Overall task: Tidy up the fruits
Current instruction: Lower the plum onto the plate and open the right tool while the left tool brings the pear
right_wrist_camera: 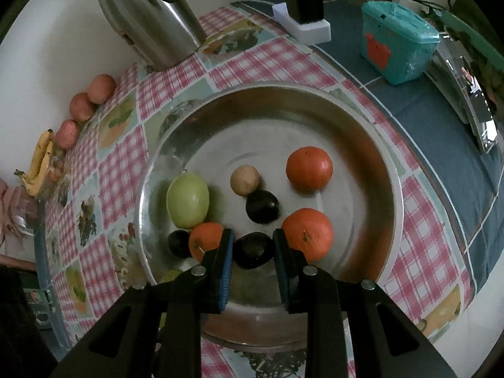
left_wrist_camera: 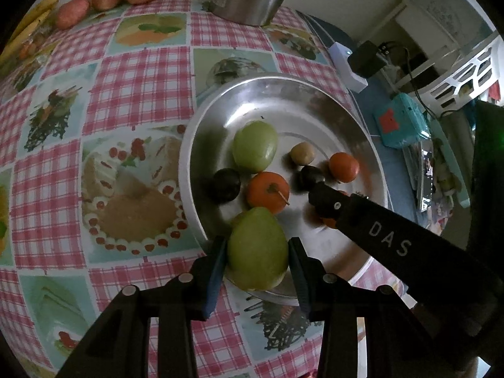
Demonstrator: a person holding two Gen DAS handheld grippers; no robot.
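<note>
Blue pads of the left hand-held gripper (left_wrist_camera: 257, 253) pinch a green fruit (left_wrist_camera: 257, 249) over the near rim of the steel bowl (right_wrist_camera: 362, 145). Narrowly parted, the right hand-held gripper (right_wrist_camera: 253, 247) clamps a dark fruit (right_wrist_camera: 252, 249) low inside the bowl. Also in the bowl: another green fruit (right_wrist_camera: 187, 200), three oranges (right_wrist_camera: 309, 168), two more dark fruits (right_wrist_camera: 262, 206) and one tan fruit (right_wrist_camera: 244, 180). At the worktop's (right_wrist_camera: 119, 173) far edge lie three reddish fruits (right_wrist_camera: 100, 88) and bananas (right_wrist_camera: 39, 165), near a steel jug (right_wrist_camera: 148, 15). A checked cloth with food pictures covers the worktop.

Checked tablecloth (right_wrist_camera: 277, 60) under steel tray (right_wrist_camera: 371, 145)
</note>
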